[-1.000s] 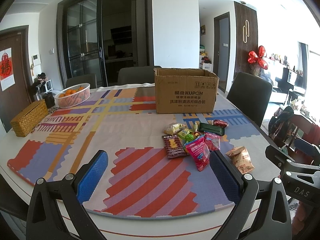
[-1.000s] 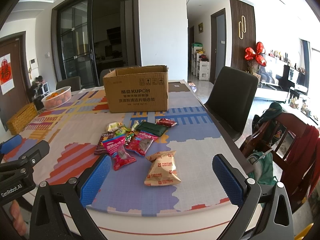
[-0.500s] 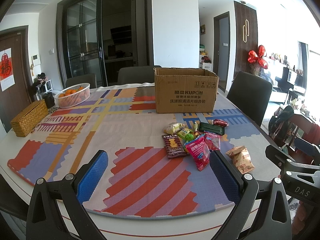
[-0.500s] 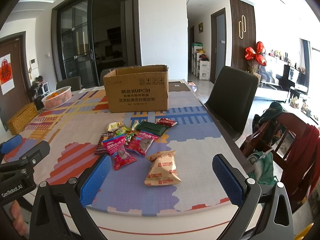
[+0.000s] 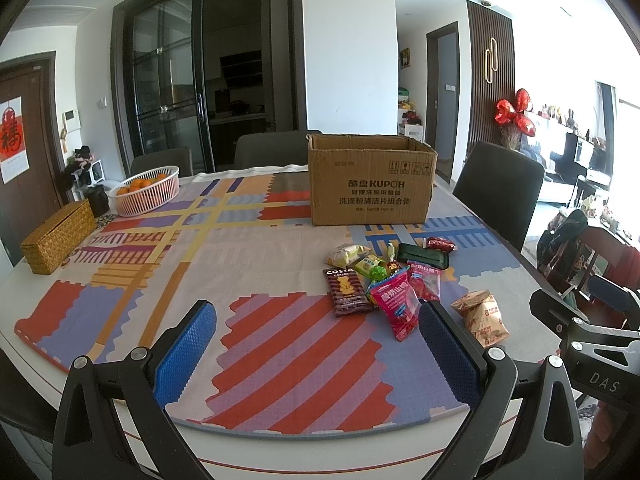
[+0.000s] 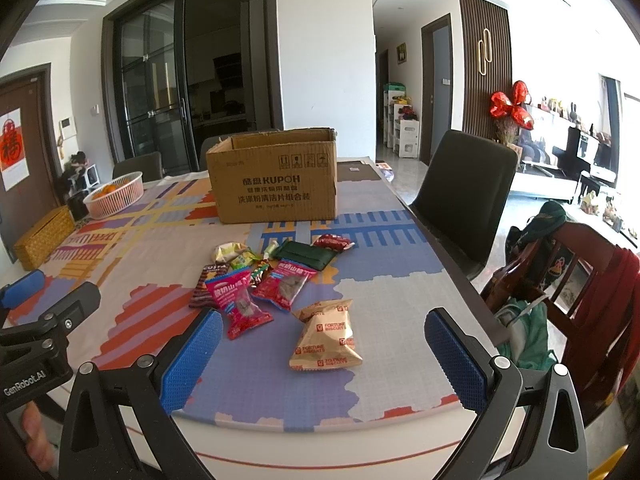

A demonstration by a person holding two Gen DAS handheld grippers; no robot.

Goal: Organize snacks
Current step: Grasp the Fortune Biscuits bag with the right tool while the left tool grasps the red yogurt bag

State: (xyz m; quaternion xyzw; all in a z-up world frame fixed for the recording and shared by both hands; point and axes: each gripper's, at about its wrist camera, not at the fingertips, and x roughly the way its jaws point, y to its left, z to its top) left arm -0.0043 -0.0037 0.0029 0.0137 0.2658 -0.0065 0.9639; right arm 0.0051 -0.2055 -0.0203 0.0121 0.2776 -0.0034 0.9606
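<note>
Hovering wide-open, both grippers, left gripper (image 5: pixel 316 344) and right gripper (image 6: pixel 324 354), hold nothing.
Snack packets (image 6: pixel 276 276) lie at twelve o'clock before the cardboard box (image 6: pixel 276 176); its inside is hidden.

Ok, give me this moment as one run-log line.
left gripper: open, empty | right gripper: open, empty | snacks: loose on mat | cardboard box: open, behind snacks | stage: pre-grasp

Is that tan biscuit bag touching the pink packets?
Apart. The right wrist view shows bare mat between the tan biscuit bag and the nearest pink packet.
</note>
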